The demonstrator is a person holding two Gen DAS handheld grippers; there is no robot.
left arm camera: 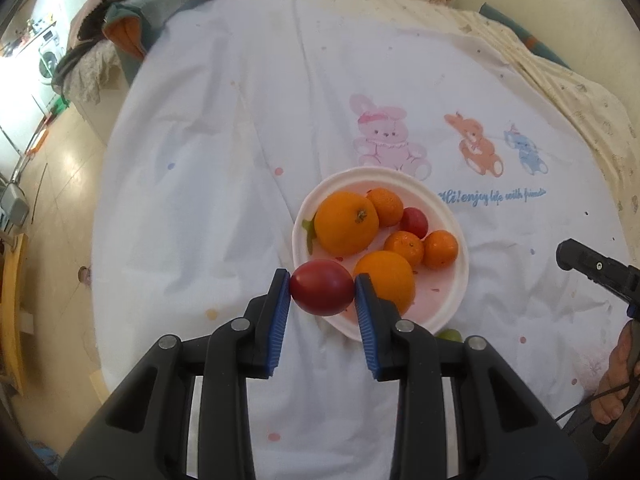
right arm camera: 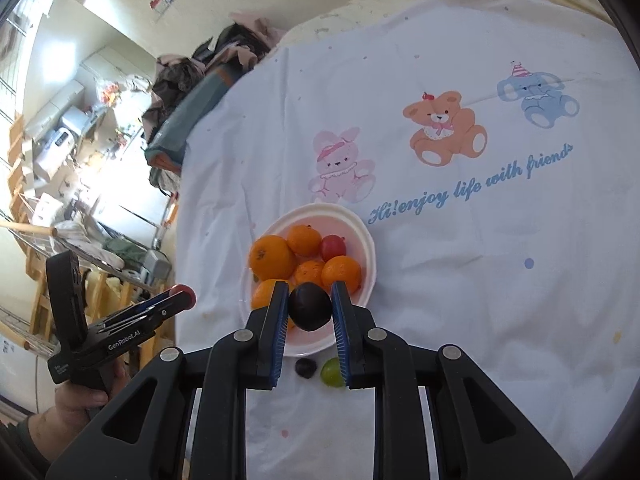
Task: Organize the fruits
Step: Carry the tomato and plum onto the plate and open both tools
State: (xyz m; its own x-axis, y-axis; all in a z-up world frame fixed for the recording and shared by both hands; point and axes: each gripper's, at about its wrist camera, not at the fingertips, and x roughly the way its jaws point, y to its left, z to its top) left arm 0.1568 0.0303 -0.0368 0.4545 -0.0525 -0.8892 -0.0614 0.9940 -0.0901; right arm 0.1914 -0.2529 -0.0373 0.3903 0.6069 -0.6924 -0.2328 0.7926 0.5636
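Observation:
A white plate (left arm camera: 456,300) (right arm camera: 366,240) on the cloth holds several oranges (left arm camera: 346,222) (right arm camera: 272,257) and a small red fruit (left arm camera: 414,222) (right arm camera: 333,247). My left gripper (left arm camera: 322,288) is shut on a red plum (left arm camera: 322,287) above the plate's near left rim; it also shows in the right wrist view (right arm camera: 182,295). My right gripper (right arm camera: 310,307) is shut on a dark plum (right arm camera: 310,306) above the plate's near edge. A dark grape (right arm camera: 306,368) and a green grape (right arm camera: 331,372) (left arm camera: 449,335) lie on the cloth just before the plate.
The white cloth (left arm camera: 240,160) (right arm camera: 480,280) with cartoon animals covers a round table. Piled clothes (left arm camera: 116,28) (right arm camera: 192,100) lie at its far left edge. The floor drops away on the left. The right gripper's body (left arm camera: 596,272) shows at the right.

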